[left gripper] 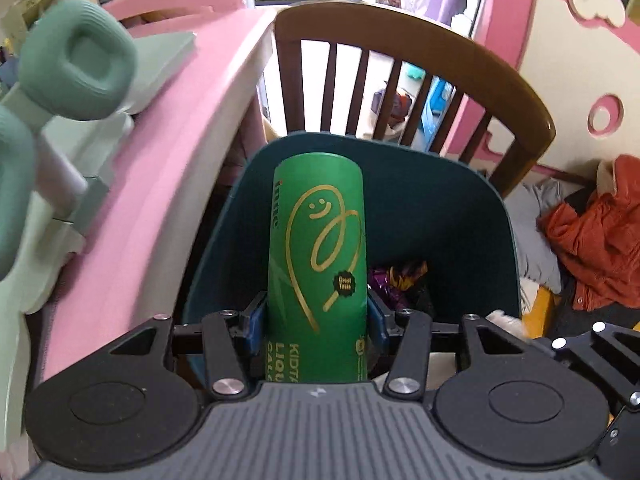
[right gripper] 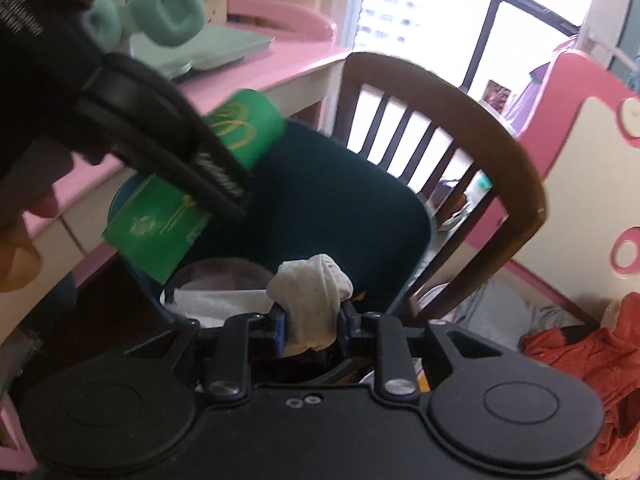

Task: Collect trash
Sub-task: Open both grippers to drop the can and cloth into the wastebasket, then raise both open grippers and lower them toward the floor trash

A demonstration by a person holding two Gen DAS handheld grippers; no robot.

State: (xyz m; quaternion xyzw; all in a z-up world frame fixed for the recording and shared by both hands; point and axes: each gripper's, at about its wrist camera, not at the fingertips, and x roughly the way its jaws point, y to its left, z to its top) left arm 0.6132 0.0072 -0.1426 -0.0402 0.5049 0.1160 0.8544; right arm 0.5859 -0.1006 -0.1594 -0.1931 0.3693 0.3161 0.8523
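Observation:
My left gripper (left gripper: pixel 317 314) is shut on a green box (left gripper: pixel 318 256) with gold lettering and holds it over the open dark teal bin (left gripper: pixel 452 208). A purple wrapper (left gripper: pixel 394 280) lies in the bin. My right gripper (right gripper: pixel 314 322) is shut on a crumpled white tissue (right gripper: pixel 312 292) above the same teal bin (right gripper: pixel 332 200). The left gripper with the green box (right gripper: pixel 244 128) shows at upper left in the right wrist view. White paper (right gripper: pixel 216 300) lies in the bin.
A pink desk (left gripper: pixel 160 184) stands left of the bin, with a teal dumbbell (left gripper: pixel 76 64) on it. A brown wooden chair (left gripper: pixel 420 76) stands behind the bin. Orange clothing (left gripper: pixel 596 240) lies at right. A pink and cream panel (right gripper: pixel 580 160) is at right.

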